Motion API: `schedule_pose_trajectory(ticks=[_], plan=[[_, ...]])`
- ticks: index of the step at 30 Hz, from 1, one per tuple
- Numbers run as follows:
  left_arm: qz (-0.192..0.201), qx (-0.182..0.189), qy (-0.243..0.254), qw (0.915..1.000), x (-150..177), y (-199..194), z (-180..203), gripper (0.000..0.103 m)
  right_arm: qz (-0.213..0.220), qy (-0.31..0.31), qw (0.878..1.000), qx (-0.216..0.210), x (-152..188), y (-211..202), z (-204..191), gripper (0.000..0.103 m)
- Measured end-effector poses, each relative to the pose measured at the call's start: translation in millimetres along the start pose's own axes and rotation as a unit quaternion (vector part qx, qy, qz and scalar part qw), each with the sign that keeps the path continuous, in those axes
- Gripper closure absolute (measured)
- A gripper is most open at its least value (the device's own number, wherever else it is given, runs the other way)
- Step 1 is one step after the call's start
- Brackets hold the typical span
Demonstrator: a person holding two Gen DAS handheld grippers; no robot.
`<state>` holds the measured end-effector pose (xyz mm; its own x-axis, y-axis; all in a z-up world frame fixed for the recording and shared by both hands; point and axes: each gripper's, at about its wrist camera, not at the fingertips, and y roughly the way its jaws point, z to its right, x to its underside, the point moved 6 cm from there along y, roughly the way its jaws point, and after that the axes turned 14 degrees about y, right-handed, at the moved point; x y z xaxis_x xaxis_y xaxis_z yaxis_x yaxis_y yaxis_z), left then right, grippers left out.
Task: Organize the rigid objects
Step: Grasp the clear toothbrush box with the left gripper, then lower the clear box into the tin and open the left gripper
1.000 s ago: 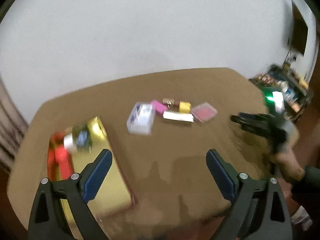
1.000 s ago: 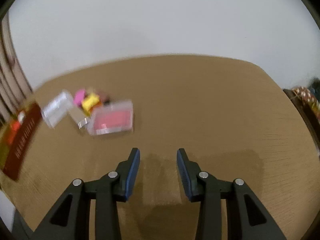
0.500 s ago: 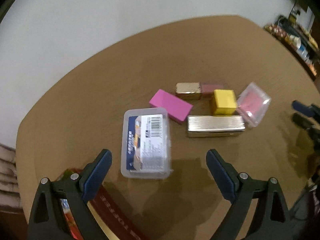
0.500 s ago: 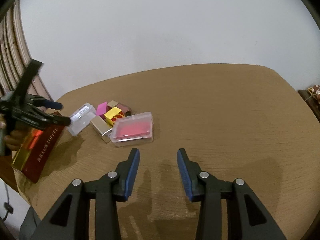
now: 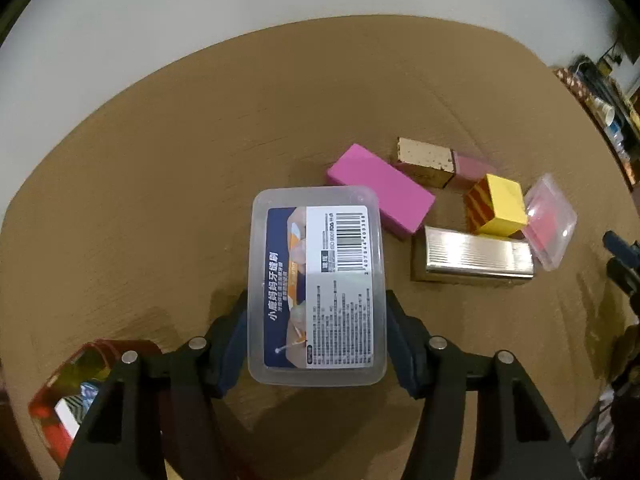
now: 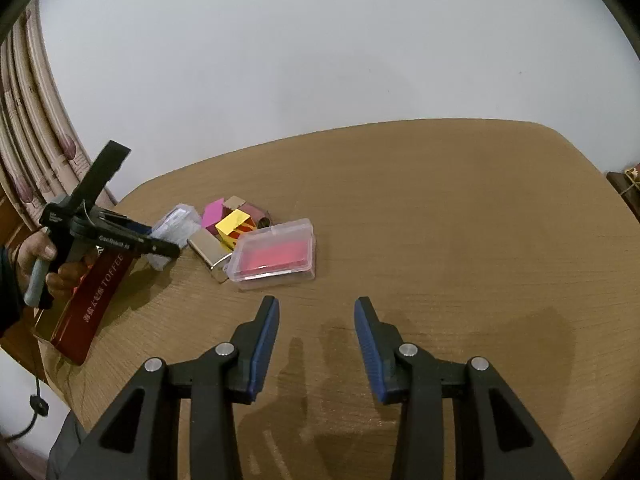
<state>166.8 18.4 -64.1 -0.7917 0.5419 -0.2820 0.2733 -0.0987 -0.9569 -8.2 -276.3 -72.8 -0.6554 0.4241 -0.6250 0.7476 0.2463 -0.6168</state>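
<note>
Left gripper: jaws just closing, pads against both long sides of clear labelled box on brown table. Pink block, silver bar just beyond. Right gripper: part-open, empty, above bare table.

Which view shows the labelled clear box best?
The left wrist view. The clear box fills its centre, label and barcode facing the camera, with the left gripper closed on its sides. In the right wrist view the box is small, far off at the left and partly hidden behind that gripper.
</note>
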Motion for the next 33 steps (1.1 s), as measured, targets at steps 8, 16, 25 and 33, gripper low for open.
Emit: schedule_pose_trajectory(ticks=[8, 16, 25, 33], plan=[[0.077, -0.017, -0.065, 0.9947, 33, -101, -1, 0.047, -0.006, 0.004, 1.0, 0.002, 3, 2, -1, 0.063], [0.042, -0.038, -0.145, 0.9879, 127, -176, -48, 0.046, -0.008, 0.008, 1.0, 0.006, 2, 6, 0, 0.063], [-0.015, -0.042, -0.182, 0.9824, 185, -116, -69, 0.046, -0.023, 0.011, 1.0, 0.009, 4, 13, 1, 0.063], [-0.014, -0.044, -0.202, 0.9782, 190, -84, -79, 0.046, -0.032, 0.019, 0.999, 0.008, 4, 18, 2, 0.063]])
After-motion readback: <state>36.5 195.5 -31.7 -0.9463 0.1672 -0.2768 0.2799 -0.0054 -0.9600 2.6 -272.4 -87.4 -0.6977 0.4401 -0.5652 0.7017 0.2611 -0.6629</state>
